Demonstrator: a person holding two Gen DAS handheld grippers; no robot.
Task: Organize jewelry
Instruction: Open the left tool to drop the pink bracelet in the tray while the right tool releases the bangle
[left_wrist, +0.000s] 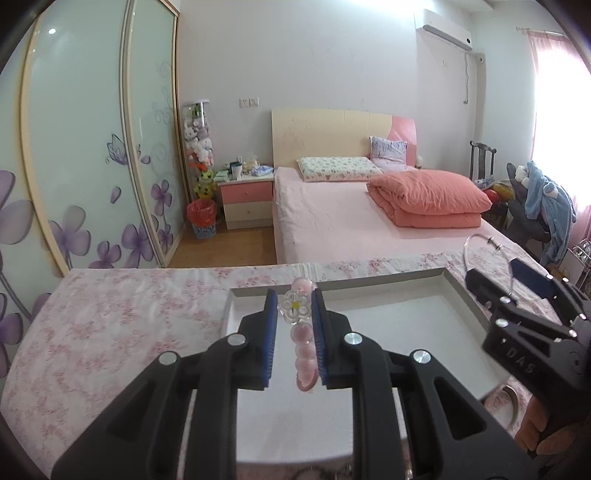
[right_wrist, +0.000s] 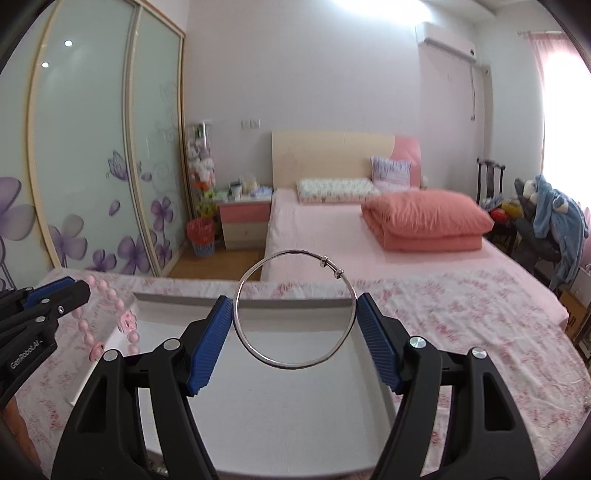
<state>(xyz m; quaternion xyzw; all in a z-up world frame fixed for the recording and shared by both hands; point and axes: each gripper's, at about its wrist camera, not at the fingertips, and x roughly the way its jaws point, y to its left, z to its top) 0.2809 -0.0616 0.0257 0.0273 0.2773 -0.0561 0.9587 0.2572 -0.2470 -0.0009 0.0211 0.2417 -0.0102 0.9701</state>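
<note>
1. The left gripper (left_wrist: 294, 308) has its blue pads closed in on a pink bead bracelet (left_wrist: 303, 345), the one with a clear flower charm with a yellow dot in the middle. The gap is narrow and the beads sit right between the pads, hanging down the middle.
2. From the right wrist view you can see that same bracelet (right_wrist: 110, 317) dangling off the left gripper (right_wrist: 79, 291) at the far left, over the left edge of the tray.
3. The right gripper (right_wrist: 294, 314) is pinching a thin silver bangle (right_wrist: 295, 308) by its two sides, one pad on each side of the hoop. Jaws are fairly wide because the hoop is wide. The bangle stands upright, with two little sliding beads on its top right.
4. In the left wrist view the right gripper (left_wrist: 511, 286) is off to the right with the bangle (left_wrist: 487, 264) sticking up from it.
5. Both grippers are held over a shallow white tray (right_wrist: 258, 406) with a grey rim; the tray (left_wrist: 424, 325) sits on a pink floral cloth (right_wrist: 461, 332).
6. Behind all that: a bed (right_wrist: 332, 236) with a folded salmon quilt (right_wrist: 428, 219), and a nightstand (left_wrist: 245, 201).
</note>
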